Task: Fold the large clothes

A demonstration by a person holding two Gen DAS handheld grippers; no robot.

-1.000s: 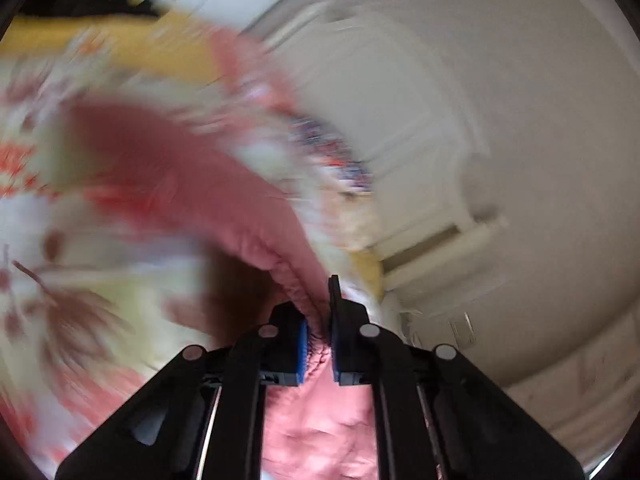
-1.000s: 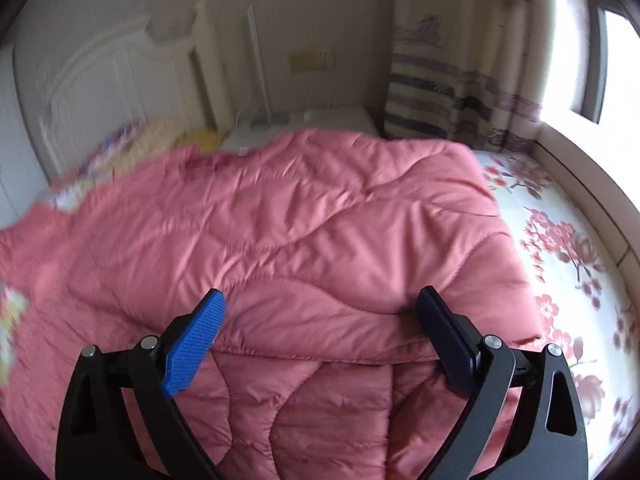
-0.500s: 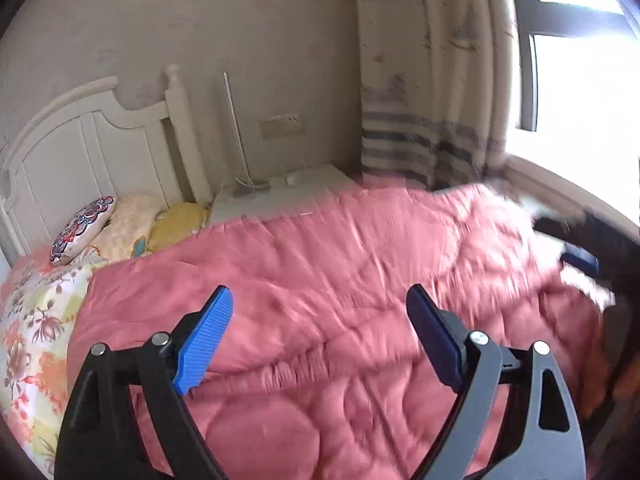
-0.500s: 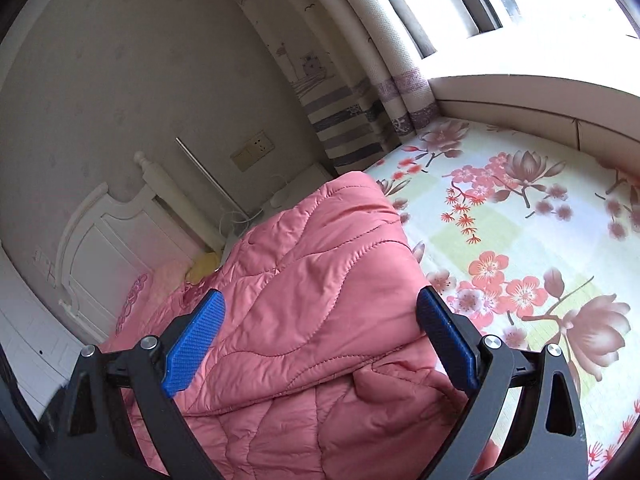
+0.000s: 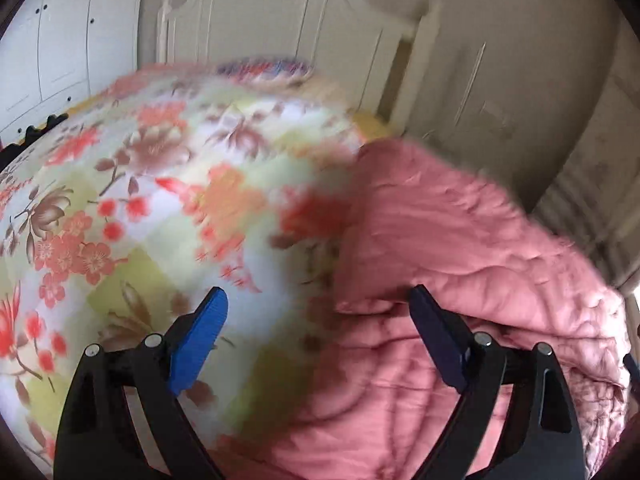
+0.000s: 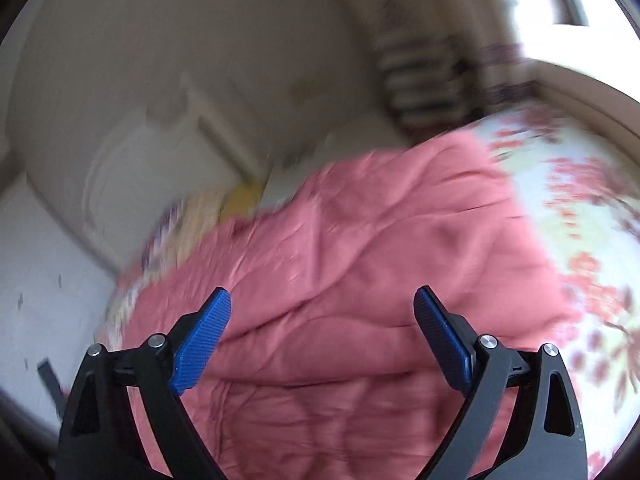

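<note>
- Left tongs (image 5: 316,316) have just been opening; jaws wide, nothing held.
- Right tongs (image 6: 322,316) wide too, just narrowed slightly, empty.
- Quilt (image 6: 360,248) lies folded on bed (image 5: 120,208).
- Risk: padded fold is left unpinned, so springing open is likely; a blurred regrasp may catch one layer.

A pink quilt (image 6: 360,248) lies folded on the floral-sheeted bed (image 5: 120,208).

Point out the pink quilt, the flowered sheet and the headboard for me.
Pink quilt (image 6: 360,240), right wrist view, its top layer.
Flowered sheet (image 5: 140,200), left wrist view, the bare printed part.
Headboard (image 5: 280,12), left wrist view, its white panel.
</note>
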